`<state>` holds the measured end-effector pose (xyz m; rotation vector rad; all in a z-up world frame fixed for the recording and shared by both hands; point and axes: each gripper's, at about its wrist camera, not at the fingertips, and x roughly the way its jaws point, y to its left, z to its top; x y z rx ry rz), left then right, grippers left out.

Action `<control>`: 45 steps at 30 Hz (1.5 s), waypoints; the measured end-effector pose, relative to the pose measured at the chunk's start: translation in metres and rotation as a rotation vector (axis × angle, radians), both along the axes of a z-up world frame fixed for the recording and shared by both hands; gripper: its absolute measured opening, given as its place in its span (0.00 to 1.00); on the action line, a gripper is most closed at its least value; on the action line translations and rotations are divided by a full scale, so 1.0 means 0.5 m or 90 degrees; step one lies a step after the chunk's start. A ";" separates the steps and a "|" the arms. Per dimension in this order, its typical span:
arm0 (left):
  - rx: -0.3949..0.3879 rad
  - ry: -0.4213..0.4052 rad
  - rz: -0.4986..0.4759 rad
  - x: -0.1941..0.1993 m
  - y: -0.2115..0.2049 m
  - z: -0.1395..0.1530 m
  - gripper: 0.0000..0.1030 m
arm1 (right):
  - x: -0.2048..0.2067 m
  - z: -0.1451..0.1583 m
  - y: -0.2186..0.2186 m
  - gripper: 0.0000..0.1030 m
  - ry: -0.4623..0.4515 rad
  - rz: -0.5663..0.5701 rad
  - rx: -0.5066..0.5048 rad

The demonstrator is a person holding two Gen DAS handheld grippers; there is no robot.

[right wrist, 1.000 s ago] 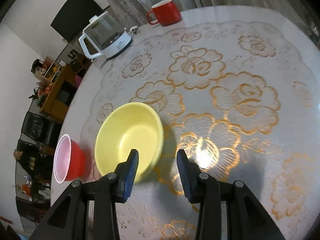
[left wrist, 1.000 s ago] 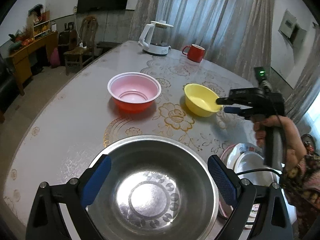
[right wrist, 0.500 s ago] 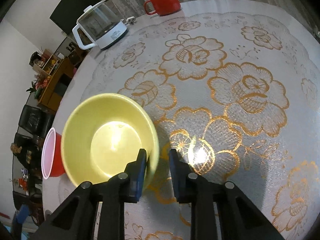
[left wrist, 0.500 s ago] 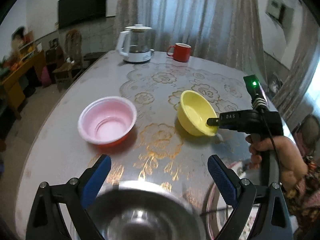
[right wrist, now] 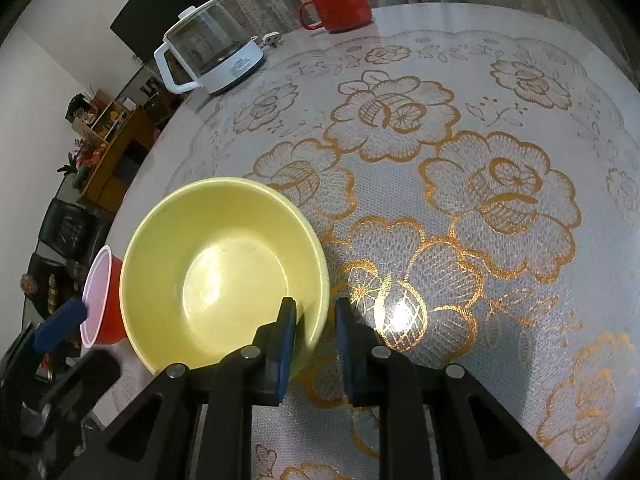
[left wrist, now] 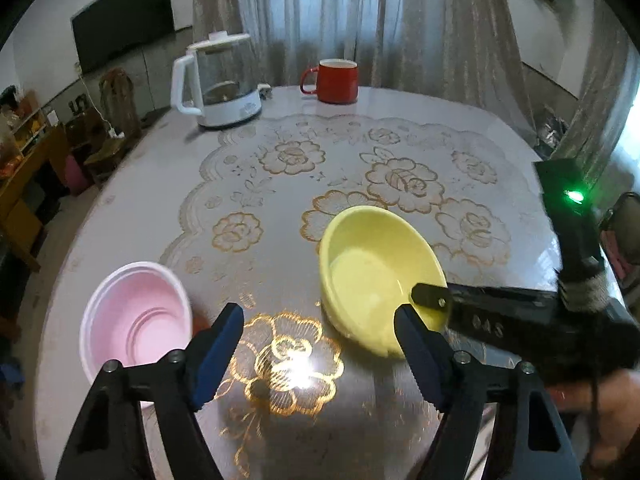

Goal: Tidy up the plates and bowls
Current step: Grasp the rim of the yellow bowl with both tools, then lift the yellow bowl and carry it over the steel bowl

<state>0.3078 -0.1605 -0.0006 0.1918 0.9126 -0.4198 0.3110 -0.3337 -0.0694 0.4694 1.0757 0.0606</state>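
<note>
The right gripper (right wrist: 314, 320) is clamped on the near rim of the yellow bowl (right wrist: 216, 276): one blue pad sits inside the bowl, the other outside, and the wall is pinched between them with only its thickness separating the jaws. The bowl sits tilted, with its open face turned toward the pink-lined bowl, over the gold floral lace cloth (right wrist: 460, 184) that covers the round table (left wrist: 120, 208). In the left wrist view, the same gripper enters from the right as a dark body with a green indicator light, its tip on the bowl's rim, and the hand (left wrist: 608, 412) that carries it is visible at the lower right edge. The left gripper (left wrist: 320, 352) is partly open and holds nothing; its jaws have just been closing from a wider setting, with only bare tabletop and a bright light reflection between the pads. It hangs above the table between the two bowls, the yellow bowl near its right finger and the red bowl with a pink interior (left wrist: 136, 316) near its left finger. The red bowl stands upright on the table, just beside the yellow one and apart from it. A white electric kettle (left wrist: 218, 80) and a red mug (left wrist: 336, 80) stand at the far edge of the table, well apart from both bowls.
</note>
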 end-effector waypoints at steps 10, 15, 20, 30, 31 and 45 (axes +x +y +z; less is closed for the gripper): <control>-0.032 0.096 0.018 0.055 -0.017 -0.070 0.33 | 0.002 0.000 0.009 0.18 -0.007 0.012 -0.016; 0.010 0.095 -0.003 0.048 -0.037 -0.083 0.21 | 0.003 0.000 0.007 0.18 -0.006 0.017 -0.012; 0.040 0.077 -0.038 0.021 -0.048 -0.089 0.18 | -0.009 -0.004 0.001 0.15 -0.017 0.017 0.006; 0.037 0.073 -0.053 -0.026 -0.054 -0.076 0.17 | -0.056 0.003 -0.006 0.14 -0.014 0.017 0.031; 0.033 0.075 -0.054 -0.030 -0.053 -0.076 0.17 | -0.061 0.004 -0.008 0.14 -0.015 0.014 0.033; -0.040 0.018 -0.048 -0.138 0.006 0.013 0.17 | -0.176 0.111 0.041 0.14 -0.109 0.014 -0.029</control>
